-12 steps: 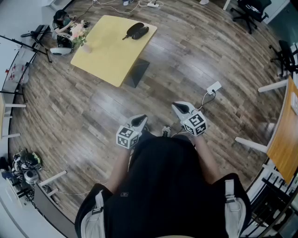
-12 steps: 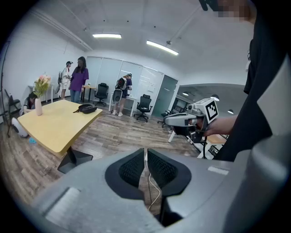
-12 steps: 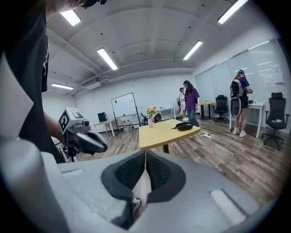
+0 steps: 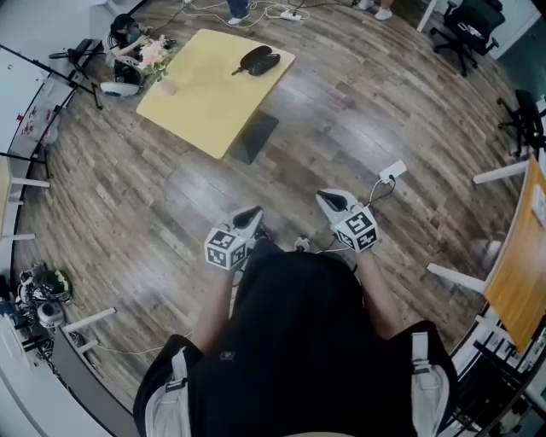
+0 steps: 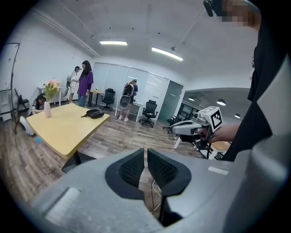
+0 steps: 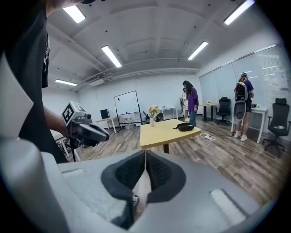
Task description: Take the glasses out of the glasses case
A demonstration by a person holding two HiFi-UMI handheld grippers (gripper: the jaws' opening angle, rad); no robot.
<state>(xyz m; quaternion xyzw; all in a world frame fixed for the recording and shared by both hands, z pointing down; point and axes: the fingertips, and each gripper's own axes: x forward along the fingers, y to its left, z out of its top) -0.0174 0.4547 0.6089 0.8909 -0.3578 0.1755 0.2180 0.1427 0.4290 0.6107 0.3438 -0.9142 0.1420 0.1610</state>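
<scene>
A black glasses case (image 4: 258, 61) lies on the far end of a yellow table (image 4: 200, 98), well ahead of me. It also shows small in the left gripper view as the black case (image 5: 94, 113) and in the right gripper view as the case (image 6: 185, 127). My left gripper (image 4: 250, 216) and right gripper (image 4: 329, 201) hang close to my body over the wooden floor, far from the table. Both are shut with nothing between the jaws. The left gripper's jaws (image 5: 145, 167) and the right gripper's jaws (image 6: 145, 172) meet along a thin line.
A vase of flowers (image 4: 157, 61) stands at the table's left corner. A white power strip (image 4: 392, 172) with a cable lies on the floor ahead of my right gripper. Office chairs (image 4: 471, 24), tripods and gear line the room's edges. People (image 5: 84, 84) stand beyond the table.
The view has shifted slightly, with the table a little nearer the top. My left gripper has moved a little left and up. Both grippers stay shut.
</scene>
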